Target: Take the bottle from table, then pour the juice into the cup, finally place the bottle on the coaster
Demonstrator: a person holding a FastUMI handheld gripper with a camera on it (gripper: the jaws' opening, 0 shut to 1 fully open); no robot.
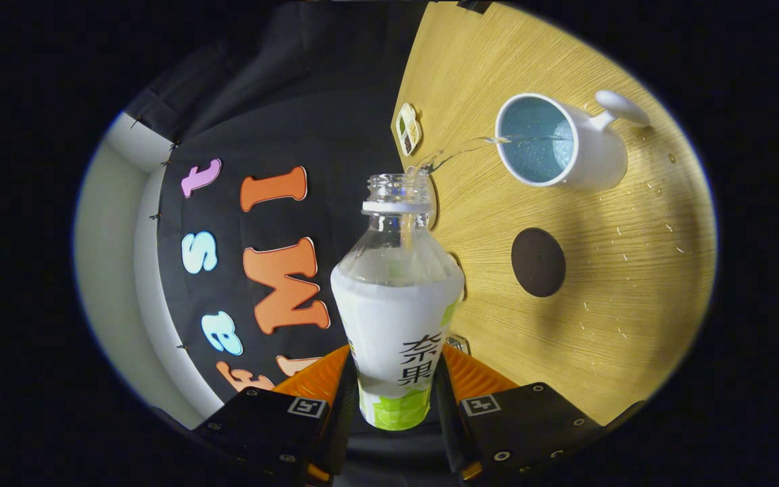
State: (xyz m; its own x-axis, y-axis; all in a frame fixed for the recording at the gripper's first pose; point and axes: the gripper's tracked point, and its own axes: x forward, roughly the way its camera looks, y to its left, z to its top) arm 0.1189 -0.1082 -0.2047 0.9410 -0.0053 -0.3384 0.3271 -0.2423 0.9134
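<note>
Gripper view: tool (395,399) clenched on the bottle (396,304), tilted, a clear stream running into the cup (555,142); coaster (537,262) near the cup on the worktop (626,284).

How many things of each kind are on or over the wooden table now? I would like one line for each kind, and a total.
Bottle, tilted and pouring, gripped between the gripper fingers: 1 bottle
Cup, white outside, blue inside, taking the stream: 1 cup
Coaster, dark and round, beside the bottle: 1 coaster
Small dish near the table's edge: 1 small dish
Total: 4
</note>
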